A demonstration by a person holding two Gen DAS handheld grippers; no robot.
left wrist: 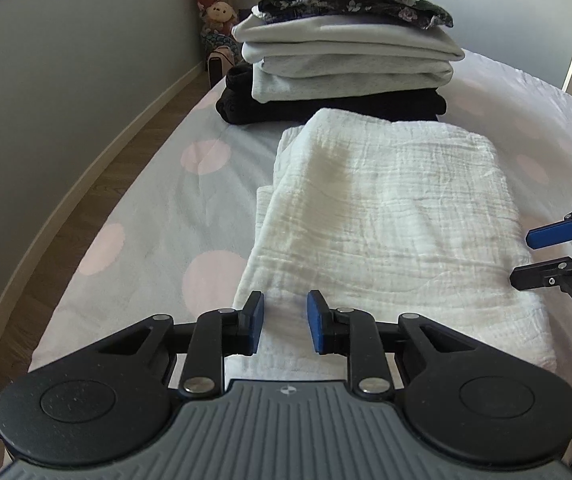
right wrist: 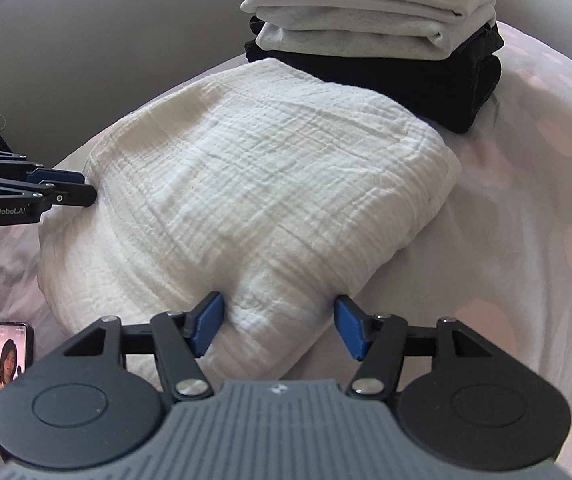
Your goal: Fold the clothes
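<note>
My left gripper (left wrist: 285,322) is sitting at the near edge of the white cloth (left wrist: 386,216). Its jaws are standing a little way apart, and nothing is between them. The cloth's edge is lying flat right under and in front of the tips. From this side the cloth is stretching away from me, long and straight, toward the pile of folded clothes (left wrist: 346,56) at the far end of the bed (left wrist: 158,208).

The white cloth is lying flat on the bed in a thick, neat block with several layers. Its far end is almost touching the dark bottom of the pile.

My right gripper (right wrist: 280,326) is at a near corner of the cloth. Its jaws are standing wide, one on each side of a bump of cloth (right wrist: 282,304), and they are not squeezing it yet. A phone (right wrist: 10,356) is lying on the bed to the left of it.

Both grippers are about as close to the cloth as each other. I am guessing two things fit here: the cloth is getting one more fold away from me, or it is done and ready to join the pile. I cannot tell which.
</note>
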